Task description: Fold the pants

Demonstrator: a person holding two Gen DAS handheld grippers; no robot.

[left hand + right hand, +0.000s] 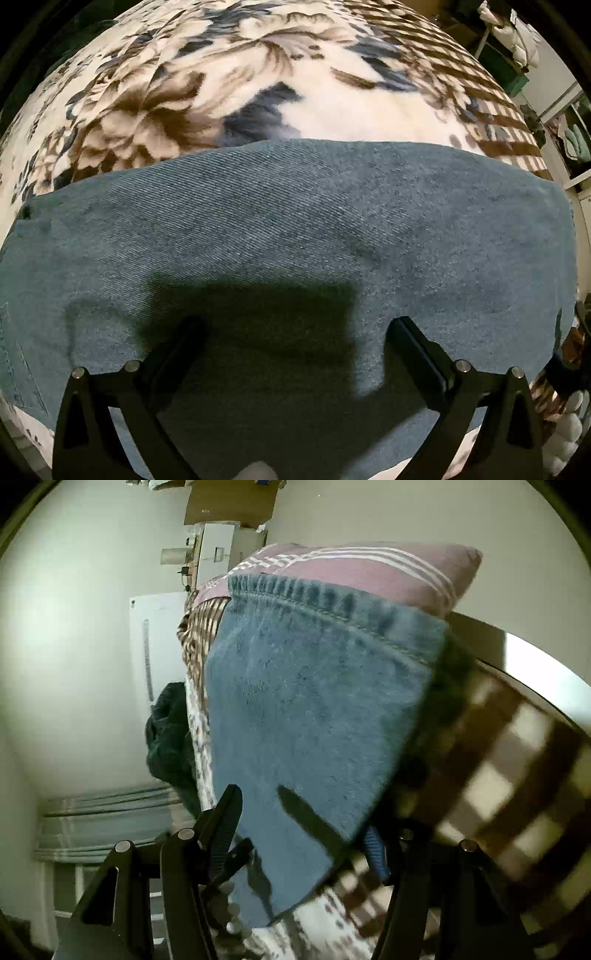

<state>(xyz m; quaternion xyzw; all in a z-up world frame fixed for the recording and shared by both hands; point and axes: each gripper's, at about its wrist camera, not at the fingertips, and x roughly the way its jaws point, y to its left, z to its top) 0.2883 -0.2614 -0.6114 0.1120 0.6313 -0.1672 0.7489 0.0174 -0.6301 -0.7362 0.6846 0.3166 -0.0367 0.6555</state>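
Observation:
The pants are blue denim jeans (295,221) lying flat across a floral blanket (221,74) on a bed. My left gripper (295,332) hovers just above the denim with its black fingers (177,350) spread wide and nothing between them; its shadow falls on the cloth. In the right wrist view a denim panel (314,720) with a stitched hem at the top fills the middle, tilted. My right gripper (306,830) is around the panel's lower edge, with one finger (225,819) on its left and the other mostly hidden behind the cloth, which lies between them.
A pink striped pillow (351,568) lies beyond the denim. A brown checked blanket border (498,757) is at right. A dark green garment (166,738) lies at the bed's far side. A white door (155,646), shelves (517,48) and clutter surround the bed.

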